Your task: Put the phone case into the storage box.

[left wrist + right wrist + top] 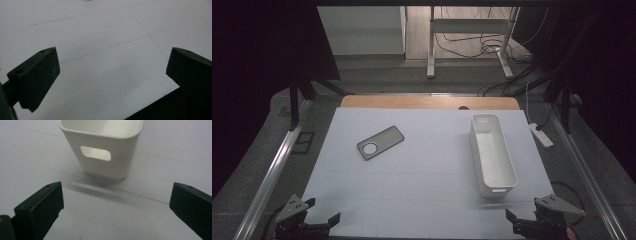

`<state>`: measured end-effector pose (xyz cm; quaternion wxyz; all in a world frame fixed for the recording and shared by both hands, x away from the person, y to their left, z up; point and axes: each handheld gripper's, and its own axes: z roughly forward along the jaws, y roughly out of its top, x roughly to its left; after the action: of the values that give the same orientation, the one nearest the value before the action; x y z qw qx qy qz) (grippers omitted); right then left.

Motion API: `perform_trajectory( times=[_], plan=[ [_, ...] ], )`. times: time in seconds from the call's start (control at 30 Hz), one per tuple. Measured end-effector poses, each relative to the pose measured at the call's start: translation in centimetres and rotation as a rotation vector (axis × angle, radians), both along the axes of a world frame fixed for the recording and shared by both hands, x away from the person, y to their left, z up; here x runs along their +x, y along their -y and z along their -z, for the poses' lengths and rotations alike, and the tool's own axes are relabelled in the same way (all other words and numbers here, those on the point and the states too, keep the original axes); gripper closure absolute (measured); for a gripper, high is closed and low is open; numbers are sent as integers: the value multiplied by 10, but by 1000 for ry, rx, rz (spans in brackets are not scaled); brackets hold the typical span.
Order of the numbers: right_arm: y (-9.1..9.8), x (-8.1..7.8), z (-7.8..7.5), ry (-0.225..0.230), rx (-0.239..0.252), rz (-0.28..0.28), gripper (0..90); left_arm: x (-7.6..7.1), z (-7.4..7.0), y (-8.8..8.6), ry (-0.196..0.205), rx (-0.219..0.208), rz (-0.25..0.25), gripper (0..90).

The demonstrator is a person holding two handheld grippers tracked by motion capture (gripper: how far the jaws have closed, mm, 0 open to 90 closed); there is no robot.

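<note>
The white bin [493, 155] stands upright on the right half of the white table sheet [422, 200], a long narrow container with its length running away from the person. Its near short wall has a rounded rectangular handle slot, plain in the right gripper view, where the bin [105, 152] rises straight ahead of the jaws and casts a soft shadow toward them. Its inside looks bare as far as the high view shows.

The right gripper [524, 222] hovers at the bottom right edge of the sheet, just short of the bin's near end and not touching it. Its jaws stand wide apart with nothing between them but the white surface [117, 215].

The left gripper [319, 217] sits at the bottom left corner of the sheet, well apart from the bin. Its jaws are also spread wide and grasp nothing; the left gripper view looks between them onto the sheet [105, 62], crossed by thin pencil-like lines.

A flat grey rectangular plate with a round opening [380, 142] lies tilted on the left half of the sheet, well apart from the bin and from both grippers.

Past the sheet's far edge a wooden tabletop strip [427, 102] shows, and a white power strip [541, 134] lies off the table to the right of the bin.
</note>
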<state>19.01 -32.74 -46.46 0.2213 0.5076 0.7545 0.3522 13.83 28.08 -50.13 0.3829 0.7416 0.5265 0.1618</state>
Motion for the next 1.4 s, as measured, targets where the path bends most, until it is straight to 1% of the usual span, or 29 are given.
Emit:
perform_trajectory(
  times=[0.1, 0.23, 0.3, 0.37, 0.47, 0.63, 0.67, 0.73, 0.9, 0.93, 0.97, 1.0, 1.07, 1.17, 1.23, 1.4],
  plan=[
    [0, 0, 0, 0, 1, 2, 0, 1, 0, 1, -4, 1, 11, 0],
    [1, 0, 0, -1, -12, -1, 0, 1, 0, 2, -11, 12, 29, 0],
    [2, 0, 0, -3, -11, -2, 0, 2, 0, 2, -14, 7, 35, 0],
    [2, 0, 0, -3, -5, -3, 0, 2, 1, 1, -17, -8, 29, 0],
    [2, 0, 0, -3, -1, -4, 0, 3, 1, 0, -21, -15, 27, 0],
    [2, 0, 1, -3, -6, -7, 0, 3, 1, 1, -26, -4, 29, 0],
    [1, 0, 1, -2, -12, -8, 0, 3, 1, 2, -30, 4, 25, 0],
    [1, 0, 1, -1, -14, -10, 0, 4, 1, 2, -33, 6, 22, 0],
    [1, -1, 0, 12, -9, -10, 0, 5, 1, 1, -44, -2, 7, 0],
    [2, -1, 0, 12, -7, -10, 0, 6, 1, 1, -50, -14, 5, 0],
    [2, -1, 0, 12, -7, -10, 0, 6, 1, 1, -50, -14, 5, 0],
    [2, -1, 0, 9, -8, -11, 0, 6, 1, 1, -53, -19, 10, 0],
    [1, -1, 1, 5, -9, -15, 0, 9, 1, 3, -53, -12, 16, 0],
    [0, 0, 1, 1, -14, -17, 0, 14, 0, 5, -53, -23, 32, 0],
    [0, 0, 1, 1, -14, -17, 0, 16, 0, 5, -56, -24, 43, 0],
    [1, 0, 1, 0, -13, -21, 0, 23, 1, 7, -64, -25, 53, 0]
  ],
)
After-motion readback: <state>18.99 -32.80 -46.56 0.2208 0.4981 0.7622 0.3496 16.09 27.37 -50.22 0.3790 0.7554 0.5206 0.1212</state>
